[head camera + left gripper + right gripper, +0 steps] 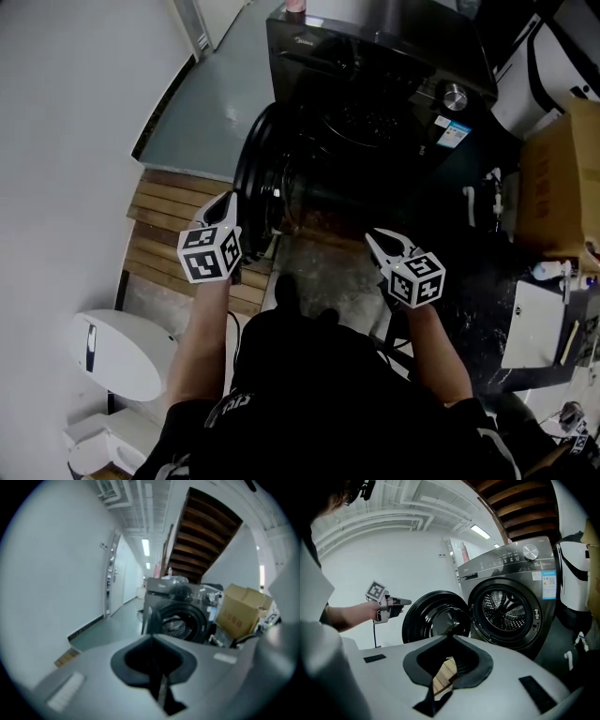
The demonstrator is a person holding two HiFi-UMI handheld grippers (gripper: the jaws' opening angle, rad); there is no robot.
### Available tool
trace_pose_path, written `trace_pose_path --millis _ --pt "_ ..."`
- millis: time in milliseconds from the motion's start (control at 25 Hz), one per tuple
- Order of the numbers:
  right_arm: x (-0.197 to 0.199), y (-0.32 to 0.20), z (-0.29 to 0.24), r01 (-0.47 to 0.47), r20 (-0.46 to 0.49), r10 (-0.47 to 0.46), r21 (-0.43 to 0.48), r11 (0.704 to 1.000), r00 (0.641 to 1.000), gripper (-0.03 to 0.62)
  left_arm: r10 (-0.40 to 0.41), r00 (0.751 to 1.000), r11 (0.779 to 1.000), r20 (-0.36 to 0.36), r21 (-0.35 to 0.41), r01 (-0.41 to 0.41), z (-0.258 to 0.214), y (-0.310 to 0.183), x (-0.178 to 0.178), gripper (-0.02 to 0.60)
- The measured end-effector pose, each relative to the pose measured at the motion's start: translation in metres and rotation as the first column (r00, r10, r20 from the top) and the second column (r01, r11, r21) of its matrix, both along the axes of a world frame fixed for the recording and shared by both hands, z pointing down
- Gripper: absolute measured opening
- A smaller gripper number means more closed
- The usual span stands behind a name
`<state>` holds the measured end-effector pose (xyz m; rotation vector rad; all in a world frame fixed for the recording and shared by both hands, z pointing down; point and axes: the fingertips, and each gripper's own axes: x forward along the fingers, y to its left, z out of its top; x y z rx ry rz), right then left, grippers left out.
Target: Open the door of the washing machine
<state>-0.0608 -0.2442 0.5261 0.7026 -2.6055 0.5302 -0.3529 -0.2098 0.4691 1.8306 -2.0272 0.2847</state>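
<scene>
The dark front-loading washing machine (pixel 375 66) stands ahead with its round door (pixel 258 178) swung wide to the left, and the steel drum (pixel 506 611) shows through the opening. My left gripper (pixel 228 199) hovers at the door's outer rim; its jaws meet with nothing between them. In the right gripper view that left gripper (pixel 404 602) sits just left of the door (pixel 436 620), apart from it. My right gripper (pixel 373 236) is held in front of the machine, below the opening, shut and empty. The left gripper view shows the door (pixel 149 618) edge-on.
A white wall runs along the left. Wooden slats (pixel 173 234) cover the floor under my left arm, and a white toilet (pixel 117 352) sits at lower left. A cardboard box (pixel 562 178) and a white appliance (pixel 553 66) stand right of the machine.
</scene>
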Motion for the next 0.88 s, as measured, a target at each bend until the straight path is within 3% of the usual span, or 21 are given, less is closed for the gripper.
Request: trace_pose_path --millis 160,440,560,720,880 --pt "-0.025 -0.016 -0.013 0.008 0.013 -0.008 0.024 1.0 1.0 0.025 0.041 0.999 0.996 0.036 0.076 -0.043 -0.03 -0.017 -0.001 0.021" --pt "-0.059 -0.051 -0.051 -0.009 0.039 0.006 0.097 0.995 0.999 0.025 0.142 0.99 0.976 0.013 0.167 -0.142 -0.067 -0.062 -0.001 0.021" --pt "-0.072 -0.067 -0.069 -0.032 0.053 0.025 0.132 0.991 0.998 0.025 0.218 0.976 0.961 0.002 0.175 -0.215 -0.074 -0.082 0.004 0.021" --pt "-0.09 -0.076 -0.081 -0.052 0.05 0.045 0.155 0.986 0.998 0.025 0.289 0.957 0.949 0.02 0.123 -0.289 -0.072 -0.096 0.004 0.021" --pt "-0.1 -0.074 -0.079 -0.066 0.028 0.062 0.159 0.985 0.998 0.025 0.349 0.936 0.929 -0.05 0.149 -0.338 -0.073 -0.099 0.012 0.021"
